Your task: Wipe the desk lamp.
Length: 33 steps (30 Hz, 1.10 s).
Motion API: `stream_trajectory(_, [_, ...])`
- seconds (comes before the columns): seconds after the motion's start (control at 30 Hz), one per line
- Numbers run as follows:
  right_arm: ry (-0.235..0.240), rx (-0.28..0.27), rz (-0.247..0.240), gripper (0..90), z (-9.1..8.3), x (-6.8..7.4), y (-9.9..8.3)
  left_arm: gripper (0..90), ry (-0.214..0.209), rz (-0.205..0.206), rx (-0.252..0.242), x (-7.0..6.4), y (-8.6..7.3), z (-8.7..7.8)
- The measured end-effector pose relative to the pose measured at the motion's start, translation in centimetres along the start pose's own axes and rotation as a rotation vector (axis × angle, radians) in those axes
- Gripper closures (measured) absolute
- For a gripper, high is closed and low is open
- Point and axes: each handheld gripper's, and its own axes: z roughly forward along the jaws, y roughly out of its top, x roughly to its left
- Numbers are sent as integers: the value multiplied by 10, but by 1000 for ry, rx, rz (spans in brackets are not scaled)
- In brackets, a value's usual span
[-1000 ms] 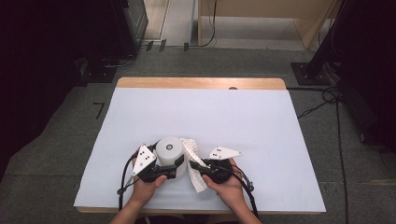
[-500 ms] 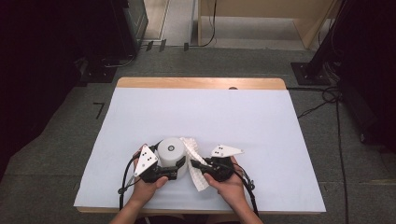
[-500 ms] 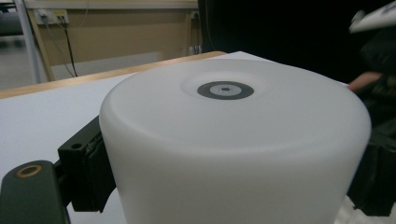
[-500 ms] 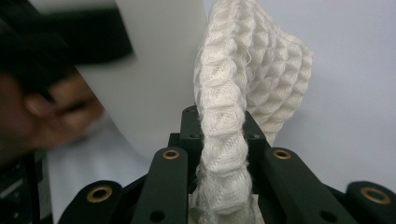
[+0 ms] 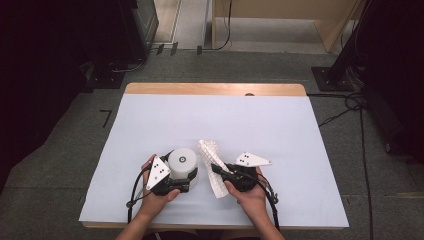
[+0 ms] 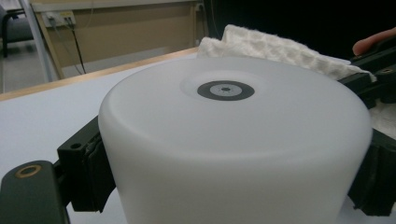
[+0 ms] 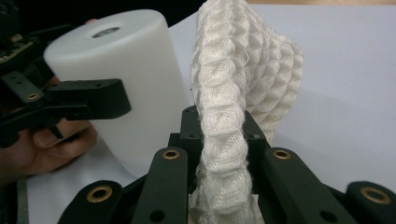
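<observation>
Near the table's front edge, the left gripper (image 5: 186, 183) pinches the white cylinder (image 5: 182, 165) across its sides, jaws pressed on the wall left and right in the left gripper view. Cylinder stands upright on the pale blue table cover (image 5: 165, 120). Right gripper (image 5: 218, 169) just right of the cylinder, jaws clamped on a white waffle-weave cloth (image 5: 211, 162); cloth runs up between the jaws in the right gripper view, and its upper part folds over just beside the cylinder.

View differences: the left gripper view shows the cylinder top (image 6: 226, 90) close up, with a small dark ring mark with grey centre; the high view gives it as a tiny dot. No readable text on it. Left gripper view also catches the cloth (image 6: 280, 49) behind the cylinder and a fingertip (image 6: 371, 43) at the right edge. Right gripper view shows the waffle texture (image 7: 229, 93), the cylinder wall (image 7: 135, 84) to its left, the left gripper's jaw (image 7: 88, 100) on that wall, and the left hand (image 7: 46, 144) below it. High view alone shows both hands (image 5: 160, 195) at the front edge and the grey three-cornered plates (image 5: 158, 172) with small black dots, not legible.

Wooden table edge (image 5: 215, 89) beyond the cylinder; grey carpet floor (image 5: 250, 65) past it; cables (image 5: 350, 107) on the floor far right of the cylinder.
</observation>
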Motion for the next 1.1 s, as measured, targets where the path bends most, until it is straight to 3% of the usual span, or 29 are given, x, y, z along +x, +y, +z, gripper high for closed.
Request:
stream_trajectory(0.17, [-24,16,-13,777,2,-2,-4,35,39,-9,18,-4,-1,-1])
stream_trajectory(0.33, [-54,14,-4,776,-1,-9,-6,29,179,0,42,-20,-1,0])
stream_trajectory(0.47, [-64,31,7,776,2,-13,-11,75,210,7,63,-27,-1,3])
stream_trajectory(0.67, [-42,54,-4,776,9,-7,-14,82,158,-22,41,-18,3,-2])
stream_trajectory(0.73, [-22,65,1,776,12,-2,-14,82,57,-73,-24,-9,11,-9])
stream_trajectory(0.8, [-7,68,0,776,15,1,-14,82,21,-81,-44,-5,14,-11])
stream_trajectory(0.93, [49,54,-26,776,16,12,-8,83,2,-70,-20,-3,11,-9])
stream_trajectory(1.1, [49,4,-97,776,8,24,3,84,-39,-85,-5,-4,8,-5])
